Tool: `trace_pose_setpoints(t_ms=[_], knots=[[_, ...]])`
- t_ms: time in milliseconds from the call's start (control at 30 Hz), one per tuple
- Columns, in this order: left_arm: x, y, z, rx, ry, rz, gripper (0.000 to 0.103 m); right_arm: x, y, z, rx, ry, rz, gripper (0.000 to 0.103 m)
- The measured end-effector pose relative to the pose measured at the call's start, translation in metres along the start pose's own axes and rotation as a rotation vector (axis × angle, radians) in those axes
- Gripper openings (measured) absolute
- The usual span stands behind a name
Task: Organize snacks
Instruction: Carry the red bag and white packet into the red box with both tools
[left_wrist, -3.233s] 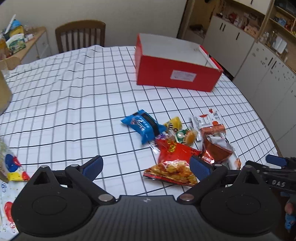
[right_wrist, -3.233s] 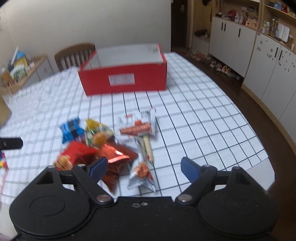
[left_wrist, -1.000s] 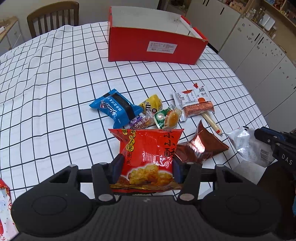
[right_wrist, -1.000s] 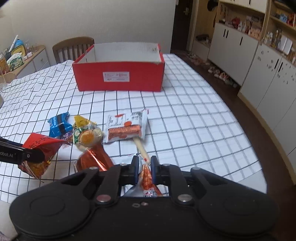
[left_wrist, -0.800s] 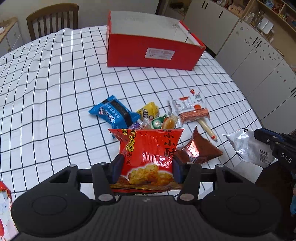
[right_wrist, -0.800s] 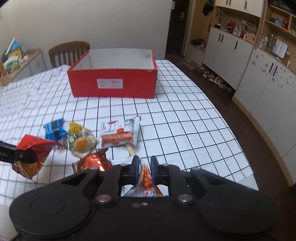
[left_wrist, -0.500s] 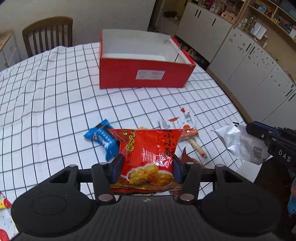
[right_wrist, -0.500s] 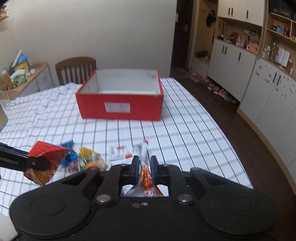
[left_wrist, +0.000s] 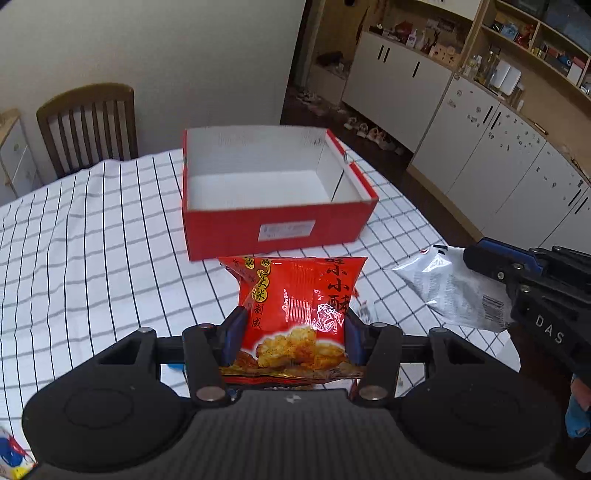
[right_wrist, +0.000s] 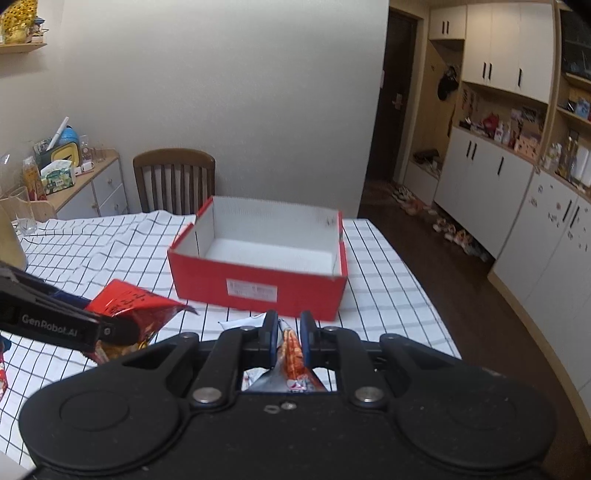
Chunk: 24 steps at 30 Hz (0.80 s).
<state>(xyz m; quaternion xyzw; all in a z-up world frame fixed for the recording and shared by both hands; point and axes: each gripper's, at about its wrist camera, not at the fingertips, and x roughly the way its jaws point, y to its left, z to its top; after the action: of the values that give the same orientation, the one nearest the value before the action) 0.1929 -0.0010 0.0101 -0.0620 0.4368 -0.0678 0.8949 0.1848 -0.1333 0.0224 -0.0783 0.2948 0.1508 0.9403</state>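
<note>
Fingers of your left gripper (left_wrist: 291, 332) are clamped on the sides of a red foil snack bag printed with fried pieces (left_wrist: 295, 314), held above the white checked tablecloth (left_wrist: 92, 240). Your right gripper (right_wrist: 289, 332) has its fingers pinched nearly together on a thin silver snack packet (left_wrist: 450, 291). Ahead on the table sits the open red cardboard box with a white inside (left_wrist: 277, 206), empty.

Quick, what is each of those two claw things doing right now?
Left gripper: shut on the red snack bag.
Right gripper: shut on the silver snack packet.
</note>
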Motion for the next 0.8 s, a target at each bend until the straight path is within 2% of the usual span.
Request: trace_pose_setpoints(t_ms=[467, 800], knots=[[0.022, -0.008, 0.058, 0.027, -0.058, 0.054, 0.053, 0.03, -0.008, 0.052, -0.059, -0.098, -0.011, 0.011], [0.048, -0.004, 0.098, 0.038, -0.075, 0.108, 0.053, 0.071, -0.014, 0.081, -0.075, -0.098, -0.019, 0.011]])
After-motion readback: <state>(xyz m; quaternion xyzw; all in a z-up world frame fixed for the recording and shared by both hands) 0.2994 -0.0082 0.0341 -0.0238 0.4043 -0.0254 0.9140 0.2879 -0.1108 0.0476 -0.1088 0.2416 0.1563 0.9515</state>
